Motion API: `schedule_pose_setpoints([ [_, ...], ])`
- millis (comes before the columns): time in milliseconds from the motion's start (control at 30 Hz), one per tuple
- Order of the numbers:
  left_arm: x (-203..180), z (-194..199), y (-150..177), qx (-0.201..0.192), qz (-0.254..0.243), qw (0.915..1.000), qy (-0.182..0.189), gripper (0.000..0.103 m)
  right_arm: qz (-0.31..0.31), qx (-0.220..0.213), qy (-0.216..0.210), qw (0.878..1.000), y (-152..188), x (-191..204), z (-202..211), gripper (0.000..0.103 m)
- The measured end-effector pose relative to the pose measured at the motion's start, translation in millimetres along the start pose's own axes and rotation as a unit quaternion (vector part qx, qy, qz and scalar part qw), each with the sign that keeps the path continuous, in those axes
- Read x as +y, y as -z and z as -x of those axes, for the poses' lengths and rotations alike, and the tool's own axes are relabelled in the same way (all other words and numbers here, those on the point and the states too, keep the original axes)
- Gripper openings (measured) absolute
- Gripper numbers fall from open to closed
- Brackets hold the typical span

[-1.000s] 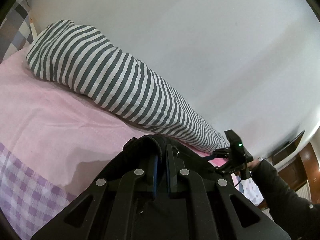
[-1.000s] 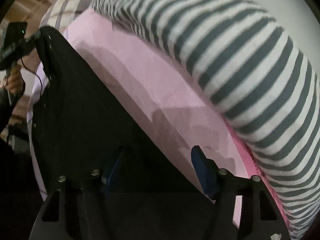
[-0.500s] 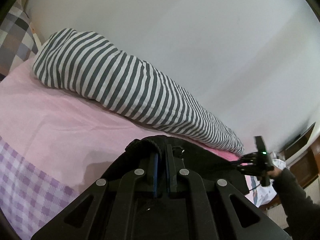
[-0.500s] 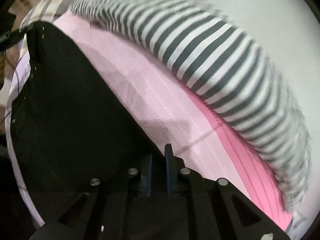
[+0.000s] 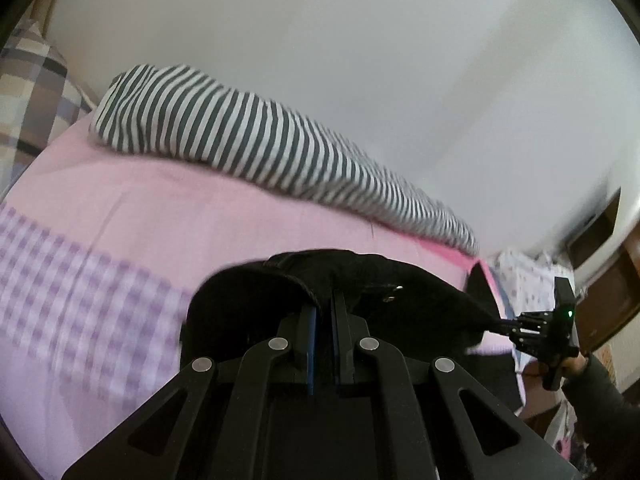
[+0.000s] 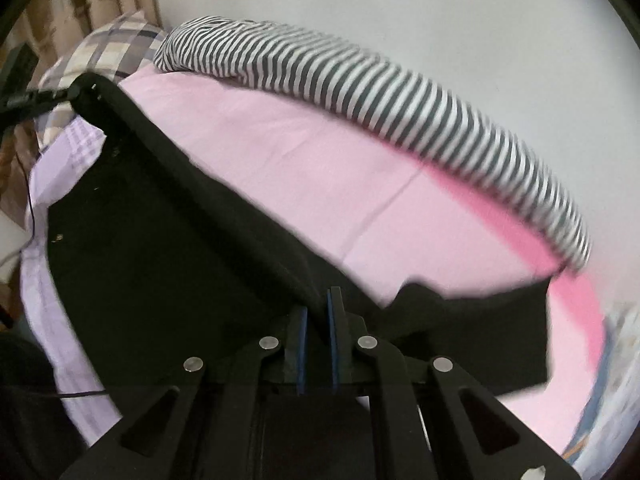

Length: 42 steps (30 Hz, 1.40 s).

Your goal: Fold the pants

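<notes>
your left gripper point(image 5: 323, 312) is clamped tight on a bunched edge of the black pants point(image 5: 360, 276), the blue pads pinching fabric near a small metal button, so this looks like the waist end. your right gripper point(image 6: 318, 312) has just closed down to a narrow pinch on the other end of the pants point(image 6: 160, 232); black cloth fills the slot between its pads, so it is holding fabric too.

the pants are stretched between your two hands over the pink bedsheet point(image 6: 320, 168). seen from the right wrist, their long axis runs from the gripper at the bottom centre up and to the left, ending where the left gripper's tip pins the far corner at the upper left. one straight edge of the cloth follows that diagonal. a loose flap of the pants spreads to the right of the right gripper, lying on the sheet.

seen from the left wrist, the same axis runs rightward to your right hand point(image 5: 576, 364) at the frame's right edge. the long striped bolster point(image 5: 260, 148) lies beyond the pants along the wall point(image 5: 360, 60), apart from them, with a plaid pillow point(image 6: 108, 48) at its far end.
</notes>
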<state>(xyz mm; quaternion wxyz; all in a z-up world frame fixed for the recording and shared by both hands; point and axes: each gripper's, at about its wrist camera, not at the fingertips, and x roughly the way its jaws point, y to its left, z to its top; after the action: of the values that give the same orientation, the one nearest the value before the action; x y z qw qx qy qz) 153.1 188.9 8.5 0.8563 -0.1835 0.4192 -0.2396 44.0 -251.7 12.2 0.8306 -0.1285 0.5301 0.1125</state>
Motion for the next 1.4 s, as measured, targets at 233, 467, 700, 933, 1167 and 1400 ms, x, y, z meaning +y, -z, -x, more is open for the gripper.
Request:
schedule_pose_setpoints([
  [233, 3, 7, 69, 0.066, 0.000, 0.9972, -0.034, 0.008, -0.052, 0.013, -0.024, 0.998, 59, 25, -14, 0.007],
  [467, 13, -12, 126, 0.141, 0.016, 0.9864, -0.082, 0.011, -0.092, 0.021, -0.026, 0.995, 82, 31, -31, 0.007],
  [700, 16, -14, 136, 0.164, 0.064, 0.9796, -0.097, 0.017, -0.136, -0.013, -0.016, 0.991, 92, 32, -14, 0.018],
  [933, 19, 21, 136, 0.130, 0.129, 0.9802, -0.076, 0.046, -0.190, -0.053, -0.045, 0.979, 115, 35, 20, 0.047],
  [1167, 18, 24, 152, 0.116, 0.228, 0.9666, -0.012, 0.050, -0.298, -0.084, -0.103, 0.945, 149, 27, 32, 0.047],
  [1400, 16, -2, 151, 0.101, 0.258, 0.9605, -0.021, 0.050, -0.353, -0.090, -0.119, 0.924, 160, 21, 21, 0.047],
])
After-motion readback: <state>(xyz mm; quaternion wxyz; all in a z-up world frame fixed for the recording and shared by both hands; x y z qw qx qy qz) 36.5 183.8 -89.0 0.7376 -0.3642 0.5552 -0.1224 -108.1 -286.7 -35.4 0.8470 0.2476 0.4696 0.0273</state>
